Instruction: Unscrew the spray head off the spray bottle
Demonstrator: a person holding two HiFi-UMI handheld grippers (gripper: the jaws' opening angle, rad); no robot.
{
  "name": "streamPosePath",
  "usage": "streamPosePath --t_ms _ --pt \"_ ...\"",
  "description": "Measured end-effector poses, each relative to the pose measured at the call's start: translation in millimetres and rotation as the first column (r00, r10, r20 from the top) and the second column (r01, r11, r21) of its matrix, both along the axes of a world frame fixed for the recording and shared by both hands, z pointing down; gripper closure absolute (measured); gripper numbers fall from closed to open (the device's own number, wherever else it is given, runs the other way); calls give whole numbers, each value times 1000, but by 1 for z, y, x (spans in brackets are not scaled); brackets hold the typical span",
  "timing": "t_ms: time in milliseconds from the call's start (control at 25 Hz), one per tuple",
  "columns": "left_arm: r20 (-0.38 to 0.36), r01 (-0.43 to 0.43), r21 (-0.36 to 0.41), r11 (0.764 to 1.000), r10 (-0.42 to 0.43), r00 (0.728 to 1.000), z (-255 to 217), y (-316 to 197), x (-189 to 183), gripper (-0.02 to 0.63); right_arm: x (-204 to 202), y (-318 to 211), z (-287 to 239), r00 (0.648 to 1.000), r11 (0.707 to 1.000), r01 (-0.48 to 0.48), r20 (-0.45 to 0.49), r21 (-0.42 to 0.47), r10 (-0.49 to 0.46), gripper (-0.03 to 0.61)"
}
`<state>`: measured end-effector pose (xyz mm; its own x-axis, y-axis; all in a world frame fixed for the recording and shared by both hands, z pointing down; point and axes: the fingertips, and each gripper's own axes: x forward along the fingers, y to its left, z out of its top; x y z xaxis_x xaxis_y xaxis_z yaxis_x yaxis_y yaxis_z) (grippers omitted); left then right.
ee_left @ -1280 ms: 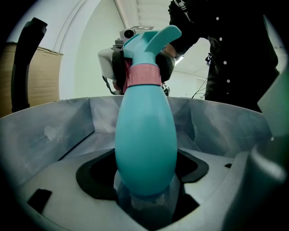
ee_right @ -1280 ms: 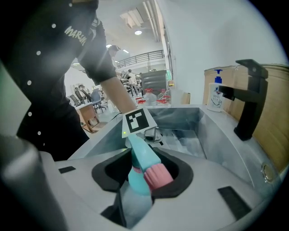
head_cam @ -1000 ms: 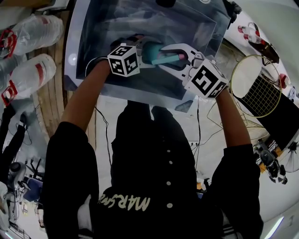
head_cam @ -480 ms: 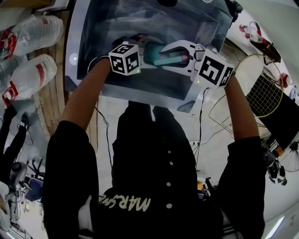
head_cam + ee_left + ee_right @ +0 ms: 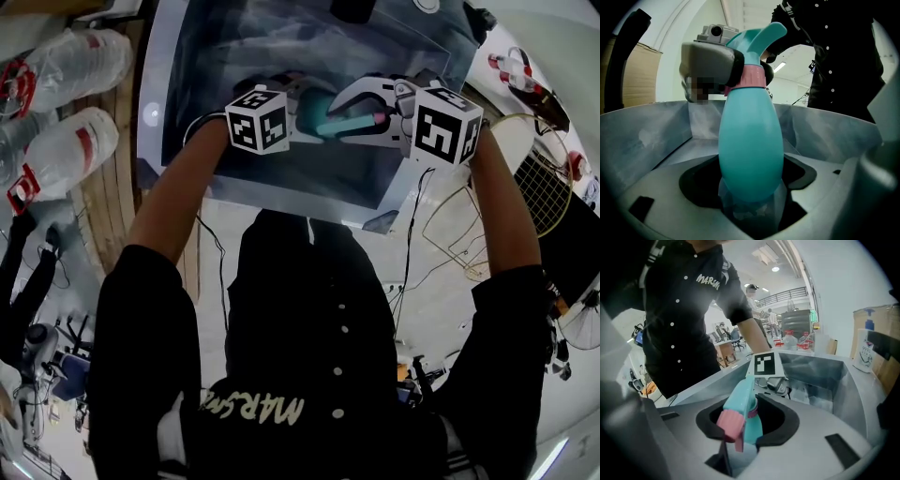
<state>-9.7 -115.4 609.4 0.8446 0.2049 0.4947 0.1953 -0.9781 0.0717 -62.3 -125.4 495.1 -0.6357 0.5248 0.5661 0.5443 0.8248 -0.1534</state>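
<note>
The teal spray bottle is held in the air over a grey bin, lying sideways between my two grippers. My left gripper is shut on the bottle's rounded body, base end toward that camera. A pink collar sits at the neck, under the teal spray head. My right gripper is shut on the spray head from the other side. The pink nozzle points at its camera, between its dark pads. The left gripper's marker cube shows behind the bottle.
The grey metal bin lies under both grippers. Several large water bottles lie at the left on wooden boards. A badminton racket and cables lie at the right. A cardboard box stands beyond the bin.
My right gripper has rolled about its axis with the spray head in it, and its marker cube has swung up and to the right. The left gripper and bottle body have stayed put.
</note>
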Motion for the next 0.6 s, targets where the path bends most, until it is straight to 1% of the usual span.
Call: streamPosePath --t_ms 120,200,320,400,480,520,600 --pt "6 -22 17 1000 22 1000 1 2 0 225 1 3 0 997 997 74 14 22 -74 436" --pt "18 -59 43 997 58 998 2 5 0 225 3 8 1 991 991 133 18 24 -134 436" --pt "46 -141 87 986 137 989 3 12 0 225 5 19 1 973 973 231 10 13 -231 436" --pt "47 -170 90 981 166 985 4 14 0 225 7 21 2 961 960 278 -1 14 -278 436" --pt "37 -172 84 982 169 985 3 14 1 225 7 21 3 956 956 293 -16 3 -293 431" --pt "32 -163 80 983 161 986 3 14 1 224 6 20 3 960 961 278 -33 -13 -278 427" --pt "26 -138 69 988 136 990 3 13 1 224 6 14 4 977 979 200 -66 -41 -202 380"
